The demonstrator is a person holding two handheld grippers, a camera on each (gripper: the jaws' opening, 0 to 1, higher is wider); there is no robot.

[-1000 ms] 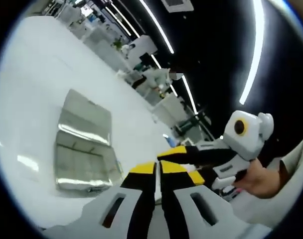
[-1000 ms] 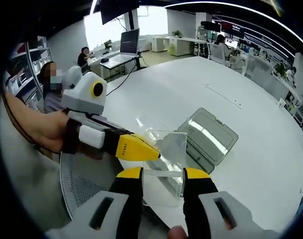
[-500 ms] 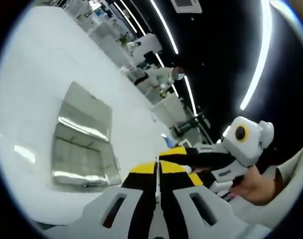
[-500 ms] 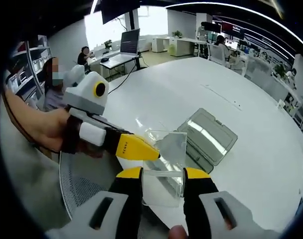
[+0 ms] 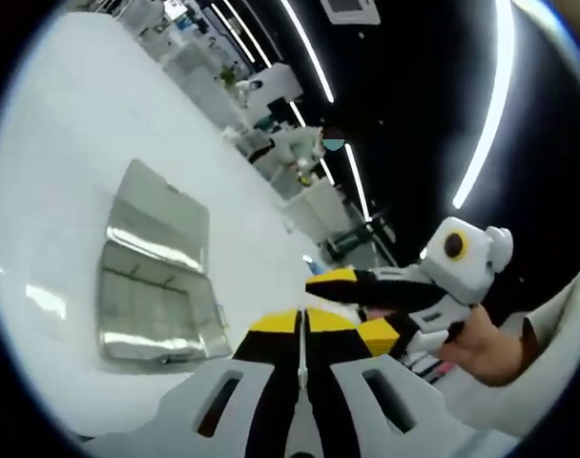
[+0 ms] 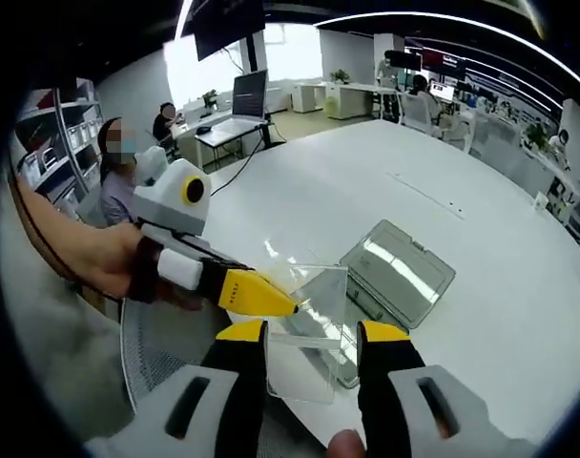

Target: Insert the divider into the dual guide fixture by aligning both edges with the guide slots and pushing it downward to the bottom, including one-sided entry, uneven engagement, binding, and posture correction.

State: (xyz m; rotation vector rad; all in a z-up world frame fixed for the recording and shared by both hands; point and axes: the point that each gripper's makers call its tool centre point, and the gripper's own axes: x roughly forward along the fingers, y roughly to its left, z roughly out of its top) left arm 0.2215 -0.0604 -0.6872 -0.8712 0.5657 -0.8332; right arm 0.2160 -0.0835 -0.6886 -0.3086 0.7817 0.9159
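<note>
Right gripper (image 6: 314,334), nearest in right gripper view: 2 jaws apart, w/ the clear divider (image 6: 304,348) between them; can't tell if they press its edges. Left gripper (image 6: 285,307) comes in from the left, held by a hand (image 6: 99,267), tips pinched on the divider's upper edge. In left gripper view its jaws (image 5: 301,329) sit nearly together on the thin sheet edge (image 5: 300,358). Beyond, the clear dual guide fixture (image 6: 400,272) lies flat on the white table (image 6: 319,181). Far back: desks, a monitor (image 6: 249,93), seated people.
</note>
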